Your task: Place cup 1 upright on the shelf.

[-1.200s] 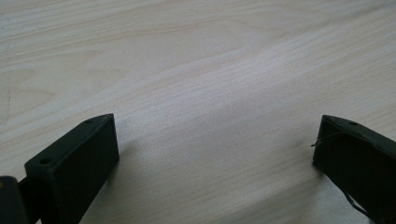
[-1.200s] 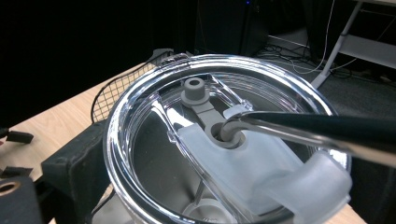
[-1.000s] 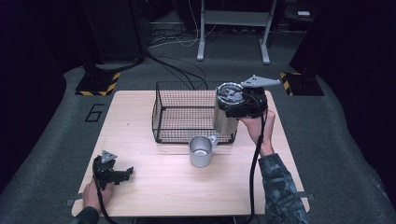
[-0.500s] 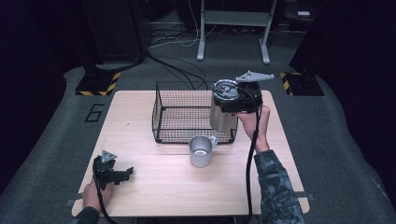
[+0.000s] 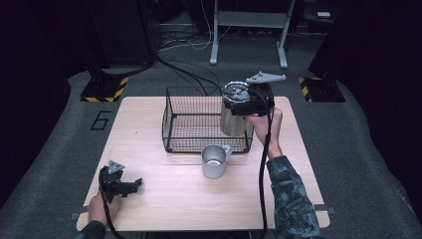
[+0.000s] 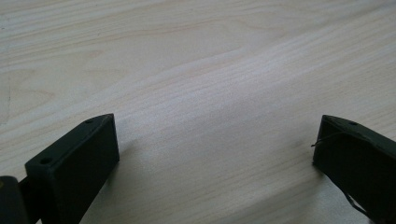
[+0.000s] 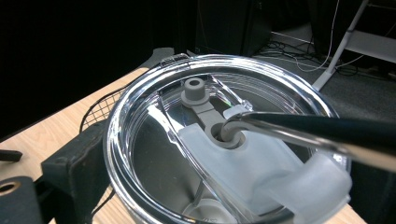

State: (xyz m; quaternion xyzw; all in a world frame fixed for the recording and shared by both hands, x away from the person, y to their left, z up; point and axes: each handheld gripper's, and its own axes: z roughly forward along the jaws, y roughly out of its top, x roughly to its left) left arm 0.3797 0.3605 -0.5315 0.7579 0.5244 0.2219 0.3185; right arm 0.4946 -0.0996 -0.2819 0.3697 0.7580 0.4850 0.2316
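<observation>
— So where's the tumbler (image 5: 234, 113)?
— Above the wire basket (image 5: 199, 122), right gripper (image 5: 249, 102) clamped at its lidded rim. Steel looks rigid, slick.
— And the left gripper (image 5: 130, 185)?
— Jaws apart, well short of the basket.

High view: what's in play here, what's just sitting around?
In play: steel tumbler with clear lid, held up by the right tool over the wire basket.

Idle: metal mug on the table; left tool, open, low over bare wood.
</observation>
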